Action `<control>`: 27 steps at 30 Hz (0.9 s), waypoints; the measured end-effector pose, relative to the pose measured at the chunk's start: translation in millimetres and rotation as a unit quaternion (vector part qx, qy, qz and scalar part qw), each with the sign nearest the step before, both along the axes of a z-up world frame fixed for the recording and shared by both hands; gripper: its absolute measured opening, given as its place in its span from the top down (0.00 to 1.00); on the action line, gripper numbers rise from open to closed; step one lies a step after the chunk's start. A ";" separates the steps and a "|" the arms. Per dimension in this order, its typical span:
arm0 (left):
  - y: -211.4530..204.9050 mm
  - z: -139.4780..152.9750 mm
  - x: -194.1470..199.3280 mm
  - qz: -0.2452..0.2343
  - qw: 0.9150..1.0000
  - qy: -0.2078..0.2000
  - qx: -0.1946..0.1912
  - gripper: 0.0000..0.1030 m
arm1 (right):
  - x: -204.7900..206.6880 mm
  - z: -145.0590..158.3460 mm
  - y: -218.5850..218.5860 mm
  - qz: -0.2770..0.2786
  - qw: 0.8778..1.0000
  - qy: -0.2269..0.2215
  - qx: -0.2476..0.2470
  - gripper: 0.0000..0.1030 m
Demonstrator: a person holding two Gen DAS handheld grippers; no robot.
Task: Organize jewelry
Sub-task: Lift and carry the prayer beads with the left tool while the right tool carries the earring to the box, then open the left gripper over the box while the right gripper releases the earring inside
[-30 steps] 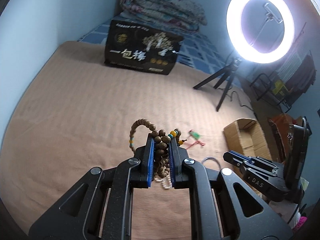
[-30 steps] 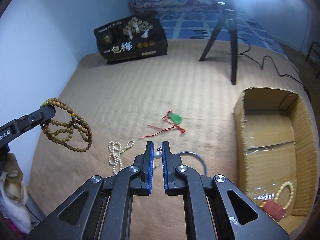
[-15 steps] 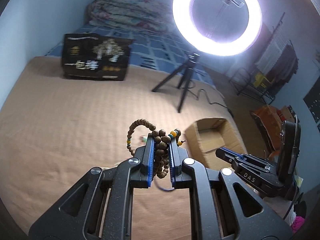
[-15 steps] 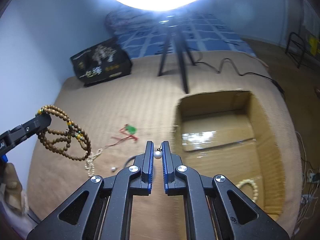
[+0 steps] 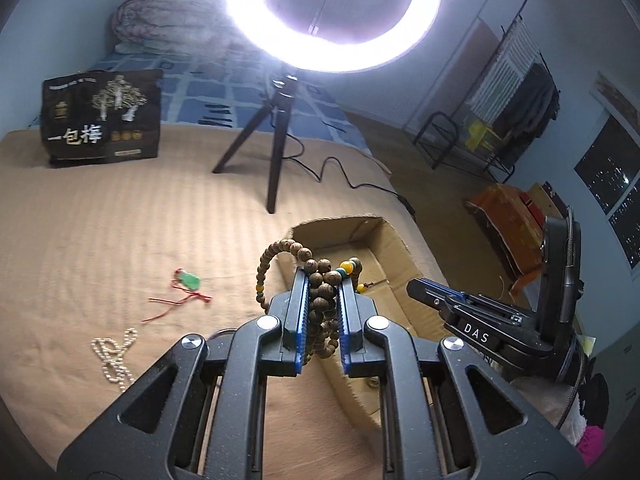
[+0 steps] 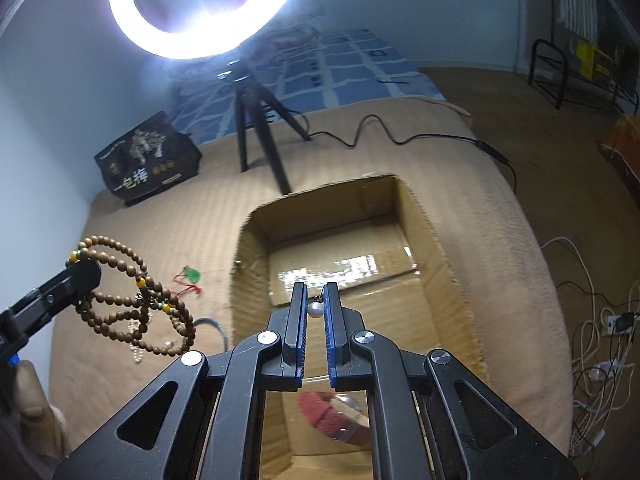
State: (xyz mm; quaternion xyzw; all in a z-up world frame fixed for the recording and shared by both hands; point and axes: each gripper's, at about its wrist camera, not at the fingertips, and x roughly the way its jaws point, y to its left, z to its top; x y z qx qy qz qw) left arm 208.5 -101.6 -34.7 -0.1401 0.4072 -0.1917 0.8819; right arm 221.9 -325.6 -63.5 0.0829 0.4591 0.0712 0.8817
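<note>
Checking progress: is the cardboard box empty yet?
Not empty. The right wrist view shows a red strap lying inside the cardboard box.

brown wooden beads (image 5: 324,280), green pendant (image 5: 190,279) on red cord, tan ribbed blanket (image 5: 100,220), blue checked sheet (image 5: 208,96)

ring light (image 5: 332,20) cropped by the top edge in both views; red-strapped item (image 6: 332,416) inside the cardboard box (image 6: 436,240) largely hidden behind the right gripper (image 6: 315,308); wooden bead strand (image 5: 322,292) partly concealed between the left gripper (image 5: 323,300)'s pads.
</note>
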 end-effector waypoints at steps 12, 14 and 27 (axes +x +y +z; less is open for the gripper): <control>-37.0 -15.6 17.4 -0.024 0.999 0.009 -0.025 0.89 | 5.6 -17.1 -24.5 -0.022 0.999 0.023 -0.010 0.94; -42.4 -21.5 21.5 -0.030 0.999 0.016 -0.028 0.89 | 7.1 -20.4 -28.3 -0.026 0.999 0.028 -0.008 0.94; -67.1 -46.9 27.5 -0.060 0.997 0.039 -0.013 0.89 | 10.7 -39.0 -41.2 -0.037 0.998 0.054 -0.019 0.94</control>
